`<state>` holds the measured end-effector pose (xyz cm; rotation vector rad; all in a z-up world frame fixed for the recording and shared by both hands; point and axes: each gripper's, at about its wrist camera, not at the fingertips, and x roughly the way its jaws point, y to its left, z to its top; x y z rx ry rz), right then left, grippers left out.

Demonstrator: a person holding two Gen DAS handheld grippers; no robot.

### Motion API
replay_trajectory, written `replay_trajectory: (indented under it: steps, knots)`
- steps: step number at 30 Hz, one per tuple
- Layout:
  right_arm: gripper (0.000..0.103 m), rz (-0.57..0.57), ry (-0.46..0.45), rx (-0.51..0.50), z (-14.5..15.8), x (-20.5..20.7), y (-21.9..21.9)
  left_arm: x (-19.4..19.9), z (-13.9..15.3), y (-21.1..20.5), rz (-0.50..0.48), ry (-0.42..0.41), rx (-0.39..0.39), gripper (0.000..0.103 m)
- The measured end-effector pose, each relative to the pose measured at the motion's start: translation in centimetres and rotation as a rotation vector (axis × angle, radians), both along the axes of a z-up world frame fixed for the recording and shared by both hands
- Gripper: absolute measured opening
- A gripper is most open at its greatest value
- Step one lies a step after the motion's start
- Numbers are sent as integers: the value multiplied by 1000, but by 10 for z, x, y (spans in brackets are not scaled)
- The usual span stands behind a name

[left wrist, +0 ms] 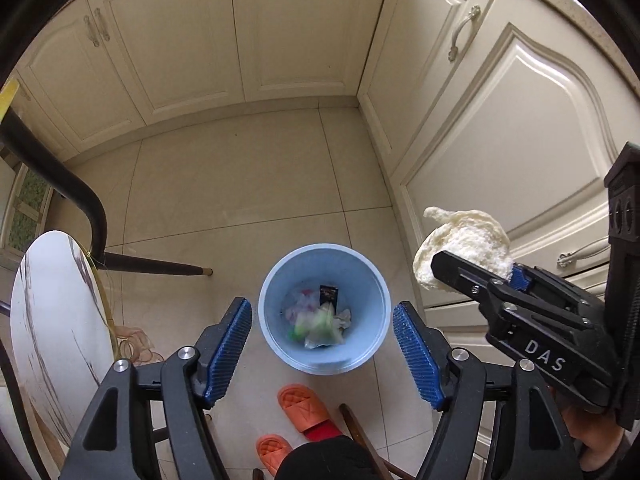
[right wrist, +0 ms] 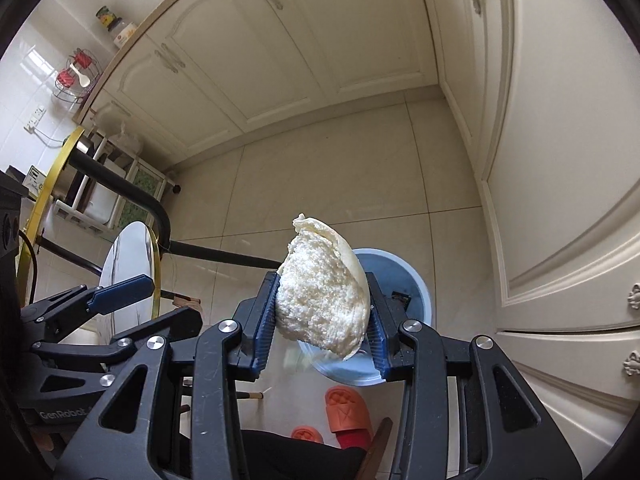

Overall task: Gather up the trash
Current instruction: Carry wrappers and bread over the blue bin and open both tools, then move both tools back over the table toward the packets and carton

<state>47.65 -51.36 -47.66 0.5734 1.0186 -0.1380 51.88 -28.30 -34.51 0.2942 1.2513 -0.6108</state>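
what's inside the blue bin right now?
The blue bin holds crumpled pale and green wrappers and a small dark packet. Anything beneath that pile is covered.

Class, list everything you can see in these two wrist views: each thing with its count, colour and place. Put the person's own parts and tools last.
Bin: one, light blue, on the floor tiles, trash inside.
Bread piece: one, pale cream, clamped above the bin.
Cabinets: cream doors, along two walls.
Round table: one, white marble look, gold rim, left of the bin.
Rack: one, red wire, on the counter.
Slippers: two, orange, on the person's feet.
Left gripper: black, blue pads, open over the bin.
Right gripper: black, blue pads, shut on the bread piece.
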Motion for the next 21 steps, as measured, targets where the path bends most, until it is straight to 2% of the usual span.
replay_trajectory:
  steps: [5,6,8,14,18,21]
  knots:
    - [43,16,6,17,2,7,9,-15,16,8,3,-28,-8,69]
    - [52,13,5,15,3,6,10,-19,20,9,5,-35,-12,69]
    - [63,17,-6,9,9,4,15,-22,27,12,6,-48,-22,70]
    - [63,8,-66,-19,43,-12,25,-46,63,22,11,-104,-54,71]
    - [64,11,-128,-53,80,-29,36,-68,95,39,19,-162,-96,72]
    - [68,21,-184,-85,111,-43,50,-85,120,56,35,-223,-142,78]
